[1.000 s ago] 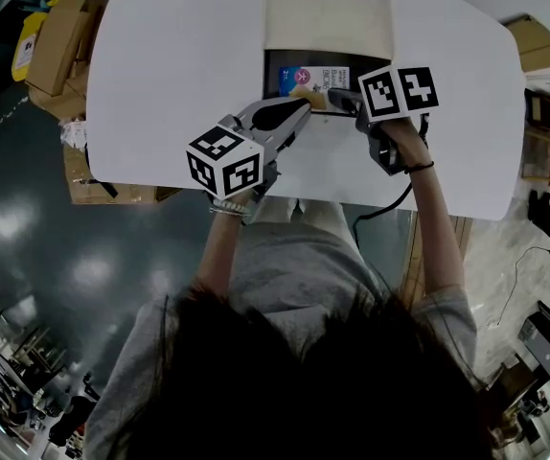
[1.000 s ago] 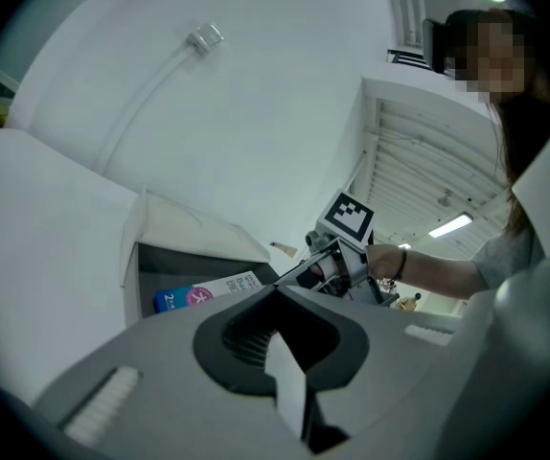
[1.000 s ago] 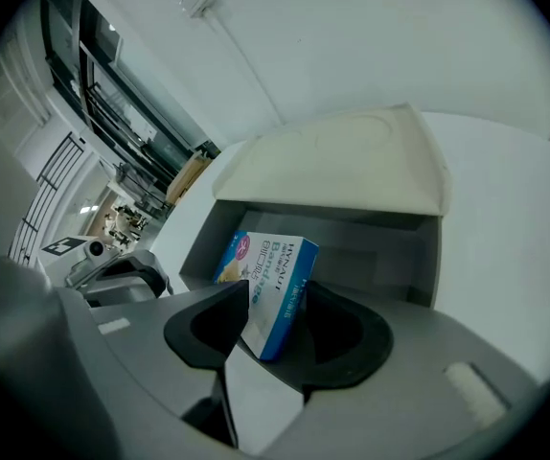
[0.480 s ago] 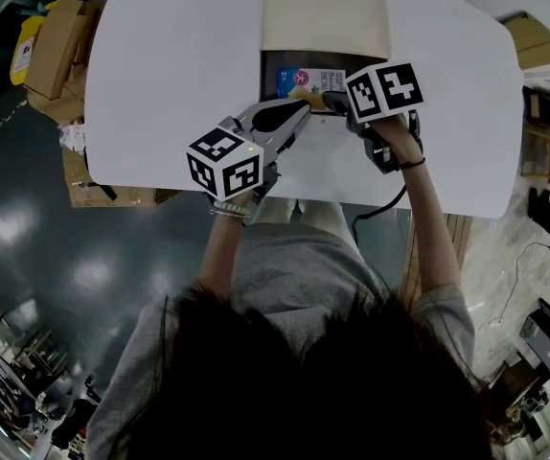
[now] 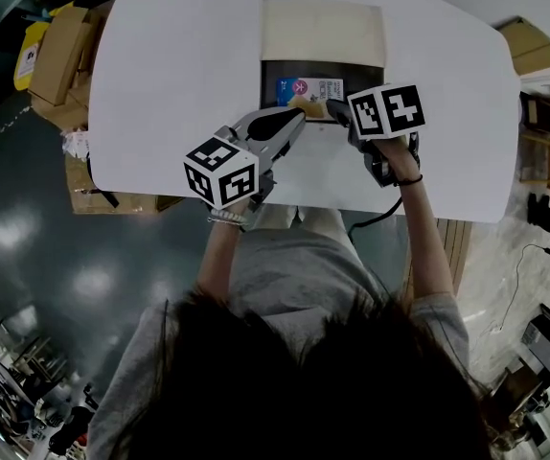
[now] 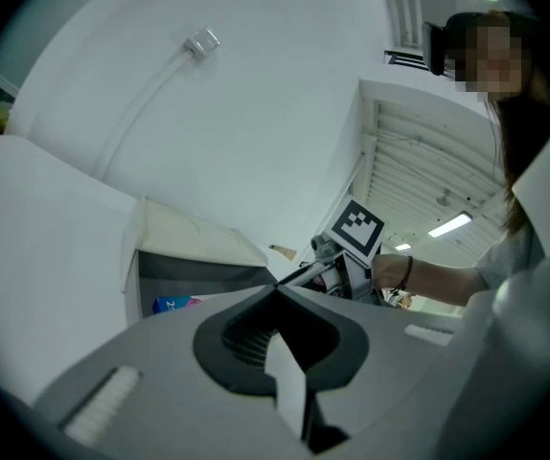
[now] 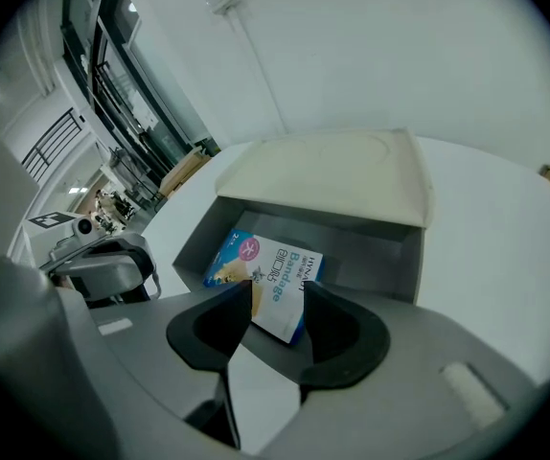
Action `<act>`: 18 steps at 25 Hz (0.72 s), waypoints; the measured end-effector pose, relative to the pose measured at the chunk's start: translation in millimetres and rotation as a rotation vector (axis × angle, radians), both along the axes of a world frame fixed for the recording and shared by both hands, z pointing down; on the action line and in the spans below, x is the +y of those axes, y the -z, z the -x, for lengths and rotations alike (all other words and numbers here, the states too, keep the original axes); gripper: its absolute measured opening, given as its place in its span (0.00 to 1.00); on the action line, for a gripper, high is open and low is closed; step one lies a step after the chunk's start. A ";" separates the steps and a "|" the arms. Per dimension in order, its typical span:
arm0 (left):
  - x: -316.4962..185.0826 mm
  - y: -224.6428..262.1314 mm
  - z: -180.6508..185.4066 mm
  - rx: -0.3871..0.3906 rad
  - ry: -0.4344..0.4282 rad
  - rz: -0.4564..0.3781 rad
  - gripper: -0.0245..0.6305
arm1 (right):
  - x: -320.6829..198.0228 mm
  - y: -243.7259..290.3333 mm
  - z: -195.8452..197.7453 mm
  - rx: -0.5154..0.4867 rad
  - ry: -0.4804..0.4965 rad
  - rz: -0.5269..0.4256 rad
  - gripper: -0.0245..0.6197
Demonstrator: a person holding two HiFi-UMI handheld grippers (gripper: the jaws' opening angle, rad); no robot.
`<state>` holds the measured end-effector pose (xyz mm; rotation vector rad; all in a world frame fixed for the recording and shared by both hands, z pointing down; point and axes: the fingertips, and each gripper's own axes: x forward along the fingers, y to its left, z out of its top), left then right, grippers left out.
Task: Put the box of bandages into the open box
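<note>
The bandage box [image 5: 309,88], blue and white with a picture, lies inside the open box [image 5: 273,73], whose cream lid [image 5: 323,25] is folded back on the far side. In the right gripper view the bandage box [image 7: 273,268] lies tilted on the dark floor of the open box [image 7: 371,247]. Its near corner shows between the fingertips of my right gripper [image 7: 277,290], and the pads do not press on it. Those jaws are closing. My right gripper [image 5: 336,109] hangs over the open box's near rim. My left gripper [image 5: 297,115] is shut and empty, its tip at the near left rim [image 6: 277,287].
The white table [image 5: 160,65] runs wide to both sides of the open box. Cardboard boxes [image 5: 59,41] stand on the floor past the table's left edge. A black cable [image 5: 380,214] hangs from my right gripper over the table's near edge.
My right gripper has shifted left and back toward the near rim. The bandage box stays inside the open box. My left gripper has hardly moved.
</note>
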<state>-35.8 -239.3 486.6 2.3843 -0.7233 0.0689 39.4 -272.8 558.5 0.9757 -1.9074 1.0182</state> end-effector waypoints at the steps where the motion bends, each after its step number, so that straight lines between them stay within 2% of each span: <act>1: -0.1 0.8 0.8 -0.003 -0.001 -0.004 0.03 | 0.6 2.3 0.0 -0.008 -0.003 -0.012 0.31; 10: 4.1 16.0 1.3 -0.030 -0.016 -0.047 0.03 | 8.9 21.7 -8.6 -0.067 -0.059 -0.093 0.12; 14: 7.1 22.8 4.4 -0.035 -0.020 -0.064 0.03 | 11.6 33.2 -6.1 -0.110 -0.076 -0.123 0.07; 18: 8.6 29.8 9.5 -0.037 -0.016 -0.081 0.03 | 13.8 45.2 -2.3 -0.154 -0.090 -0.150 0.06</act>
